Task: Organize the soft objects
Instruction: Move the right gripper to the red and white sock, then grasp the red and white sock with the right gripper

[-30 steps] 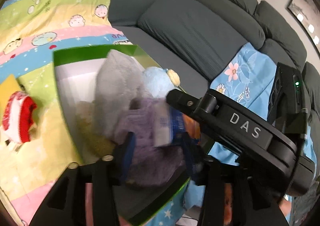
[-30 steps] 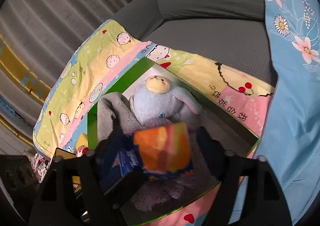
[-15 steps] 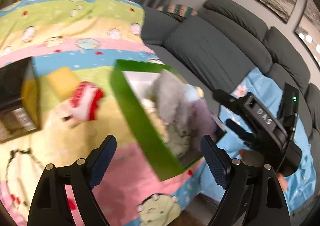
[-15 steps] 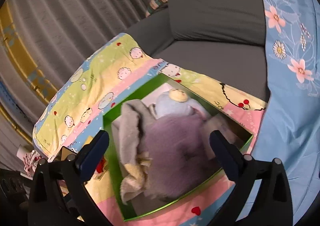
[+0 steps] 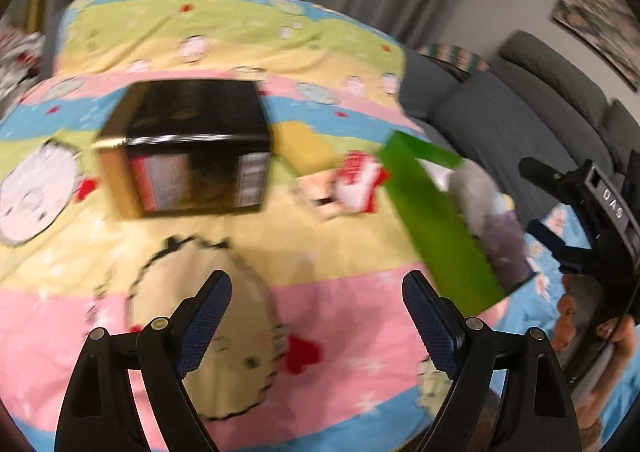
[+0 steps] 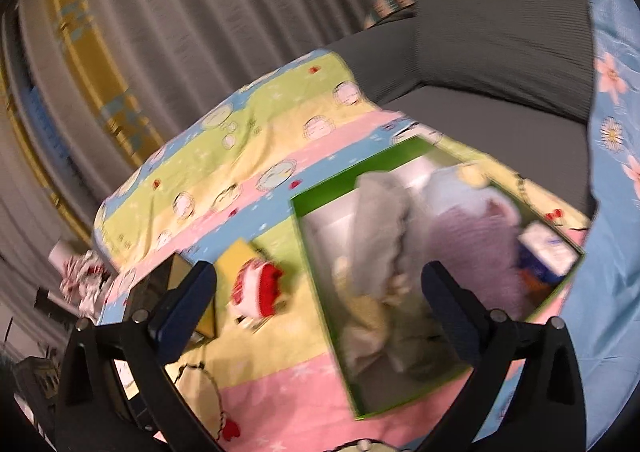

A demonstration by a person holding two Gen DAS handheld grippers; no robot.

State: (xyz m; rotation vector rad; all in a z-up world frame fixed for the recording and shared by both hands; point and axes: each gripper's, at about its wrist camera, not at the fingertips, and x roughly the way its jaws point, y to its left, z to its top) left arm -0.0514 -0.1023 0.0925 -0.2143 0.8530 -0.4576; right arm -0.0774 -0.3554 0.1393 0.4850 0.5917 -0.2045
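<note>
Both grippers empty right now. Left gripper (image 5: 316,306) hanging over the cartoon blanket (image 5: 224,31), jaws wide apart, nothing between them. Right gripper (image 6: 320,290) same deal, jaws spread as far as they go, hovering above the green box (image 6: 320,256). Inside the box: grey plush (image 6: 380,219), purple plush (image 6: 476,240), pale blue plush (image 6: 456,187), tissue pack (image 6: 548,252) in the corner. Red-and-white plush (image 5: 360,183) lying on the blanket between green box and black box (image 5: 188,147). Pretty blurry overall.

Grey sofa (image 6: 500,39), grey curtains (image 6: 192,7), framed picture (image 5: 596,7), black box (image 5: 188,143) on cartoon blanket (image 5: 224,35)
</note>
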